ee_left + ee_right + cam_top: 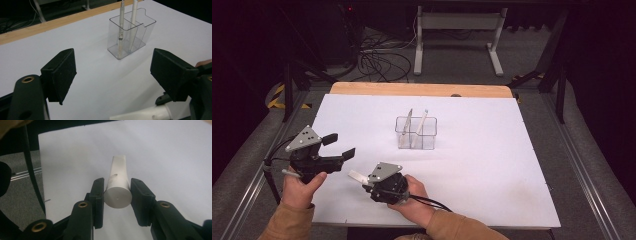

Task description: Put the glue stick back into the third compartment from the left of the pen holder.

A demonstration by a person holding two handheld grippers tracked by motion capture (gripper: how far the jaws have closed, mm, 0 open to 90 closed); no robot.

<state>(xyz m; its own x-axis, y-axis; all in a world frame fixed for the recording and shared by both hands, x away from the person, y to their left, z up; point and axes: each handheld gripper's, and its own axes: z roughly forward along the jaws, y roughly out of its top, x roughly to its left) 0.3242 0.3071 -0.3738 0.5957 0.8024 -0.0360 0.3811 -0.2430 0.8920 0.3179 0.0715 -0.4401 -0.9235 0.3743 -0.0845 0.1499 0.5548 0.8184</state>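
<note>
White tube (pixel 118 185): clamped at its capped end between the two black jaws of the right gripper (pixel 117 200), round cap face toward that gripper's camera, flat crimped tail pointing away over the white table cover. In the high view the tube (pixel 358 176) sticks out toward 10 o'clock from the right gripper (pixel 366 181), near the table's front edge, at about 7 o'clock from the clear holder. Cannot tell whether the tail rests on the cover or floats just above it. In the left gripper view the tube (pixel 142 114) shows at the bottom edge, cap end toward 3 o'clock.

Right gripper: clenched on the tube, pads pressing both sides of the cap end. The person's right hand (pixel 414 197) wraps the body from behind; cable trails off toward 4 o'clock.

Left gripper (pixel 338 145): at 9 o'clock from the tube, just beside it, apart. Jaws spread wide, grasping nothing, aimed toward 2 o'clock. In its own view (pixel 113 75) bare table cover lies between the jaws. Left hand (pixel 302 186) grips the handle near the table's left front corner.

Clear holder (pixel 415 133): mid-table, well apart from both grippers, divided into compartments. Two slim pen-like items stand in it, one grey (pixel 121 25), one white (pixel 134 17), each leaning, in neighbouring compartments.

White table cover (pixel 492 150) over a wooden top; wood strip (pixel 422 89) bare at 12 o'clock.
</note>
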